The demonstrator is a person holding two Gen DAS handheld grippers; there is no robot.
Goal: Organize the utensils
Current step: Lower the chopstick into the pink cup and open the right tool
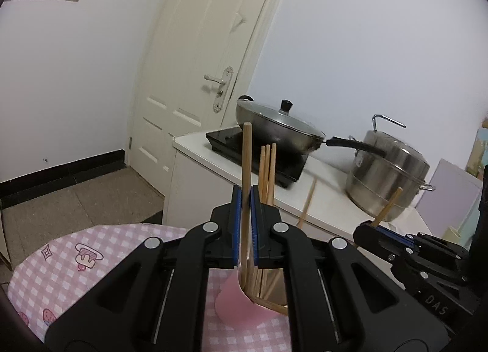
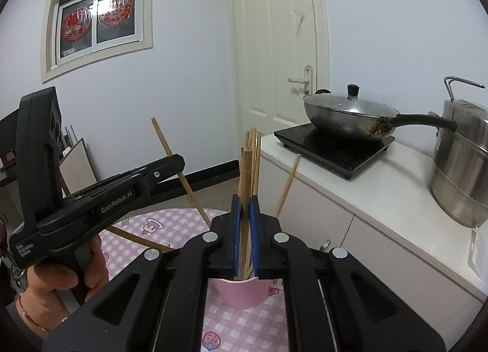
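Observation:
A pink cup (image 1: 241, 300) stands on the pink checked tablecloth (image 1: 91, 260) with several wooden chopsticks (image 1: 267, 168) upright in it. My left gripper (image 1: 246, 196) is shut on one chopstick (image 1: 247, 153), held nearly upright over the cup. My right gripper (image 2: 245, 202) is shut on another chopstick (image 2: 246, 165), also over the pink cup (image 2: 241, 291). In the right wrist view the left gripper (image 2: 178, 162) comes in from the left, its chopstick (image 2: 170, 153) slanting. In the left wrist view the right gripper (image 1: 370, 226) sits at the right with its chopstick (image 1: 389, 205).
Behind the table is a white counter (image 2: 381, 199) with a black induction hob (image 2: 335, 150), a lidded wok (image 2: 347, 114) and a steel steamer pot (image 2: 460, 168). A cream door (image 2: 274, 46) and a window (image 2: 97, 19) are in the back wall.

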